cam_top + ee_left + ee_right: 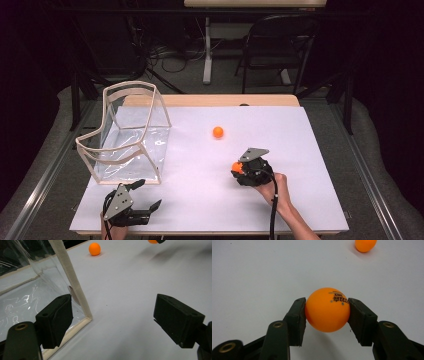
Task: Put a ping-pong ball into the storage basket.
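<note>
The left gripper sits nearest with jaws wide apart and nothing between them, beside the clear bin. The right gripper is clamped on an orange ball, its print too blurry to read. Farther off, a second ball is cut off at the frame's top edge.

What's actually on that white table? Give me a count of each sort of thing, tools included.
Small orange balls: 2, one held in the right gripper, one loose farther up the table.
Clear plastic box with a pale frame: 1.
Hand-held black grippers: 2, the right gripper and the left gripper.
Total: 5.
</note>
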Demonstrator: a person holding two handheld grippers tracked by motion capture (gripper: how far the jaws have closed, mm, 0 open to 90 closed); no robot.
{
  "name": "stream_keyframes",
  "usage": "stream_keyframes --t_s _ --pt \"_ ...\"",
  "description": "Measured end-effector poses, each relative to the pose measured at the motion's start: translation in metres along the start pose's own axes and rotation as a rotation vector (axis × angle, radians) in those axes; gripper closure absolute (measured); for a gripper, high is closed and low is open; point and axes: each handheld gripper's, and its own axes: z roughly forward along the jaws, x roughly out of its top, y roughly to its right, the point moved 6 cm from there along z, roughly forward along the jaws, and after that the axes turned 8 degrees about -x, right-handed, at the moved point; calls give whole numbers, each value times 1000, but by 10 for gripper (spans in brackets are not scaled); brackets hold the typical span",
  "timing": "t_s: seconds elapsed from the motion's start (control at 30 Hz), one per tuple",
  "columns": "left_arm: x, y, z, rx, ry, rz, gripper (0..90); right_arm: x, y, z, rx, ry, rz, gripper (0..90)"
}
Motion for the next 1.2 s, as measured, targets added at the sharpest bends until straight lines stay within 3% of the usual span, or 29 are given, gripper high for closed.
stream_keyframes --t_s 0.63,1.2 --pt "0 0 -1 1 0 -3 160 17 -13 12 33 14 -22 499" --pt "0 0 -1 0 5 -5 160 34 -34 25 72 20 -55 499"
